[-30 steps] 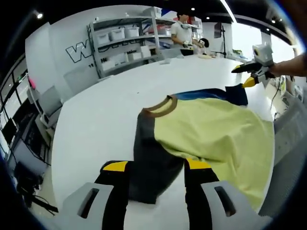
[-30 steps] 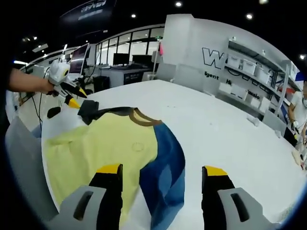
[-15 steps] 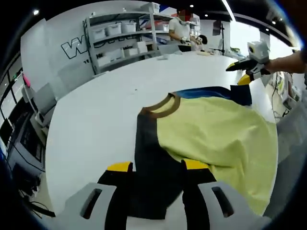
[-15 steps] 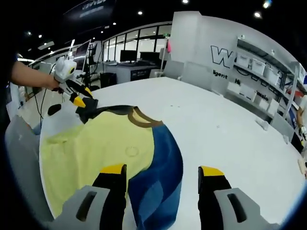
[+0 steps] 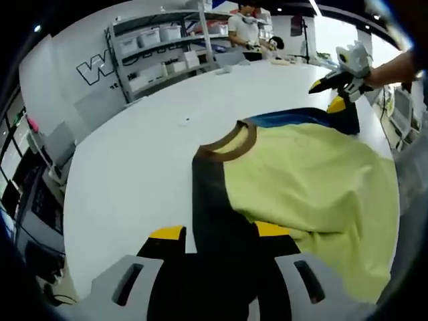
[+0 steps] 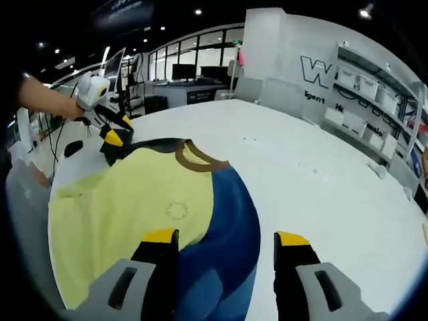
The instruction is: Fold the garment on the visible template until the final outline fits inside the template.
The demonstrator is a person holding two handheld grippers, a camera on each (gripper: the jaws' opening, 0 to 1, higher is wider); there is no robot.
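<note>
- A T-shirt (image 5: 307, 174) lies spread on a large white table (image 5: 134, 160), near the edge of the table where the person stands.
- The T-shirt has a pale yellow body, a brown collar (image 5: 231, 142), a dark navy sleeve (image 5: 217, 221) on one side and a blue sleeve (image 6: 224, 247) on the other side.
- In the left gripper view, the left gripper (image 5: 219, 257) is at the dark navy sleeve. The sleeve runs between its two jaws, which stand apart, and the cloth covers the gap between them. I cannot tell if the jaws press the cloth.
- In the right gripper view, the right gripper (image 6: 226, 257) is over the blue sleeve. Its jaws stand apart, and the blue cloth lies between them.
- In the left gripper view, the right gripper is seen again at the far side of the T-shirt, held by a hand (image 5: 374, 72).
- In the right gripper view, the left gripper is seen with its yellow tip at the dark sleeve.
- Behind the table there are shelves (image 5: 167, 50) with white boxes, and a person (image 5: 241, 27) stands at the far end.
- A grey chair (image 6: 27, 207) is at the near edge of the table.
</note>
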